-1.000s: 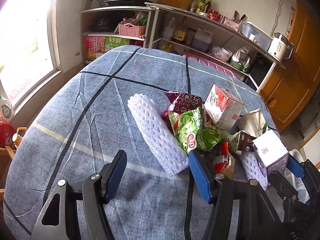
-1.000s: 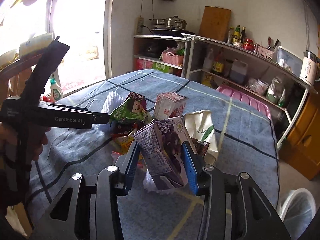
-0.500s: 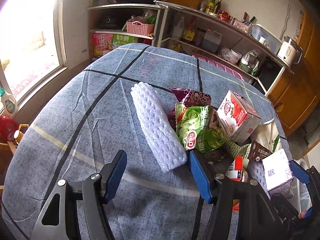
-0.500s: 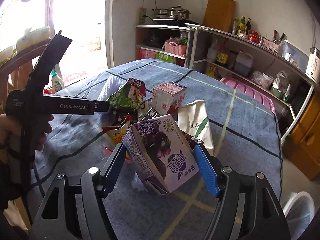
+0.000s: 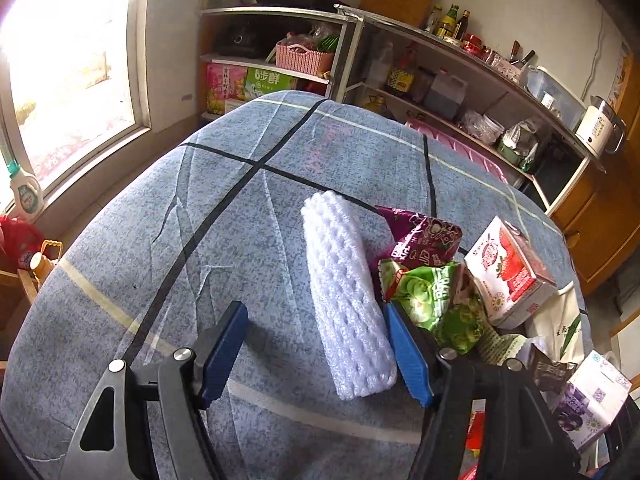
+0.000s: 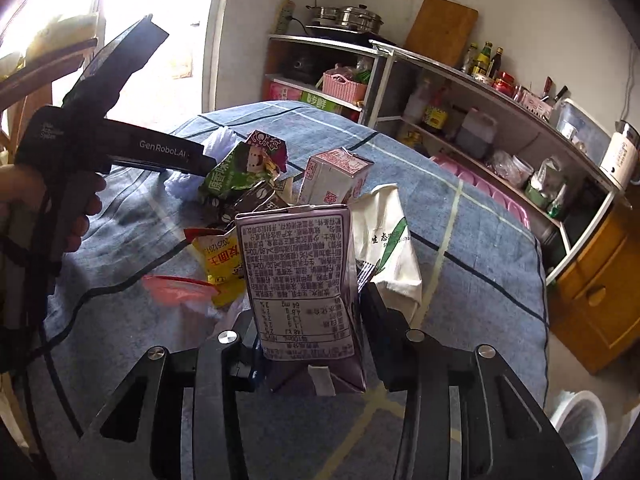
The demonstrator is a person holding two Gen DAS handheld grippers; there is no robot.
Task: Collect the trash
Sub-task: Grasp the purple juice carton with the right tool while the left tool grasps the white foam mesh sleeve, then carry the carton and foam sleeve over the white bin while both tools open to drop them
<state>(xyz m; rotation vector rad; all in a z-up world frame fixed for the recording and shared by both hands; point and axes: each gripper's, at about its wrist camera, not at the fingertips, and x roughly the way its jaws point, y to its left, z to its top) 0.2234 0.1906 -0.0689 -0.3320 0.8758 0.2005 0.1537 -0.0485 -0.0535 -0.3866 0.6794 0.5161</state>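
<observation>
Foam sleeve (image 5: 346,300) only left-view

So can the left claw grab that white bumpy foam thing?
Probably yes. The left claw is opening, and the white foam sleeve already lies between its fingers on the tablecloth. The green snack bag crowds the right finger, so it might get pinched too.
</observation>
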